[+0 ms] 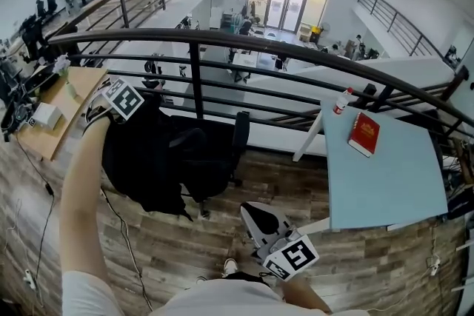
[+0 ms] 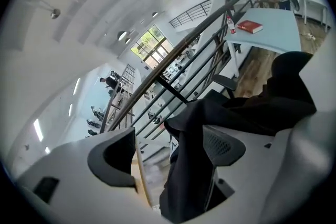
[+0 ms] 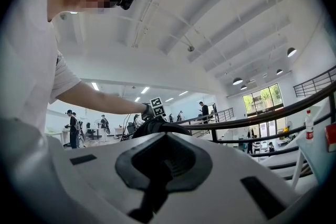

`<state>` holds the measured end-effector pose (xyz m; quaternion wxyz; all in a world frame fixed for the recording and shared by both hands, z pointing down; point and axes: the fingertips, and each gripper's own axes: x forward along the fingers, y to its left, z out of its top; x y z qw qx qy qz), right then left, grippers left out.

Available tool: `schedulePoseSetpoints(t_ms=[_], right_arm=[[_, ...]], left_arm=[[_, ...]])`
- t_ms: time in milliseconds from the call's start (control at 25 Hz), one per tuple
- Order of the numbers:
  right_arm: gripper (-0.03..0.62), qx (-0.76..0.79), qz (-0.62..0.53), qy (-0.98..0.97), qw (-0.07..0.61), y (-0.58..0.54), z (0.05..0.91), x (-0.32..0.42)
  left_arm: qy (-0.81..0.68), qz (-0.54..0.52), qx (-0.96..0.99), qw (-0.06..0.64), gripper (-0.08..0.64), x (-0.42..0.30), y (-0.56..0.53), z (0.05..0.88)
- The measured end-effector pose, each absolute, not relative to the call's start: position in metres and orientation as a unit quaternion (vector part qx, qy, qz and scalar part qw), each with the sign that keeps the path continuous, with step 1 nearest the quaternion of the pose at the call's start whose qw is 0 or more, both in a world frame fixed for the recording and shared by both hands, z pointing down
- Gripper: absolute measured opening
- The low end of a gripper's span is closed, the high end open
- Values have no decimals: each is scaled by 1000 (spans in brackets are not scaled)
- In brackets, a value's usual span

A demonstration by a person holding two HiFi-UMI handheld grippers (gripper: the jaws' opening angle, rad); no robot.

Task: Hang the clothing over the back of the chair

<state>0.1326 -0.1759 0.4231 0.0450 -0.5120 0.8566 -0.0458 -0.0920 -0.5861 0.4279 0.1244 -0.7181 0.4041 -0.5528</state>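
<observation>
The clothing [image 1: 144,159] is a black garment draped over the left side of the black chair [image 1: 218,148], which stands by the railing [image 1: 222,41]. Black on black, I can't tell where the cloth ends and the backrest begins. My left gripper [image 1: 107,111] sits at the garment's top edge, with my arm stretched out over it.

The head view doesn't show me that claw, but the left gripper view does. Its jaws are wide apart and a fold of the cloth stands between them. The fold lies against the jaw on that view's right, with a gap between it and the other jaw, so nothing is pinched.

My right gripper [image 1: 255,220] hangs low near my body, over the wood floor [image 1: 185,248] and well apart from the chair. Its own view shows the jaws closed together with nothing in them. It also looks up at my outstretched arm, the left marker cube [image 3: 156,107] and the dark mound of clothing below it, which the head view never shows from that side.

To the right is a light blue table [image 1: 392,189] with a red book [image 1: 364,134] and a bottle [image 1: 341,101] near its far corner. A wooden desk [image 1: 70,103] sits to the left.

The book's cover has gold print too small to read. The cubes carry only black-and-white square patterns, no letters.
</observation>
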Motion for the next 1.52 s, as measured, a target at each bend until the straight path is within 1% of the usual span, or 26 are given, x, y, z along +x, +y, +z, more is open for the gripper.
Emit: schedulePoseSetpoints(t_ms=[200,240,280,320,360,440,520,560,720,920,1160,1520], right_arm=[[15,-514,-43,856,47,-175,420,134],[15,-512,-41,857,48,-175,419,132],[15,-510,-40,858,48,-175,418,130],[15,-507,-39,859,48,-175,417,128],[15,-505,-38,861,48,-175,416,126],[15,-500,-35,864,47,-174,414,121],[15,-496,-32,866,48,-173,411,117],[15,-493,-30,868,47,-173,409,115],[15,-484,-21,873,44,-170,404,106],[15,-475,-14,879,41,-163,399,94],[15,-458,-11,888,38,-151,397,79],[15,-461,-10,887,30,-140,399,74]], left_arm=[[441,-512,-719,162,412,-87,-591,401],[450,-504,-717,171,390,-88,-591,394],[461,-496,-713,182,333,-90,-590,386],[472,-486,-709,194,256,-92,-589,377],[483,-475,-706,206,207,-93,-586,368],[501,-450,-705,224,156,-96,-579,354],[516,-412,-714,233,80,-97,-565,342],[520,-391,-722,235,57,-96,-556,337],[520,-337,-743,253,29,-99,-519,322],[511,-296,-760,274,23,-107,-473,310],[516,-244,-784,243,21,-123,-414,313],[524,-198,-800,213,21,-149,-349,331]])
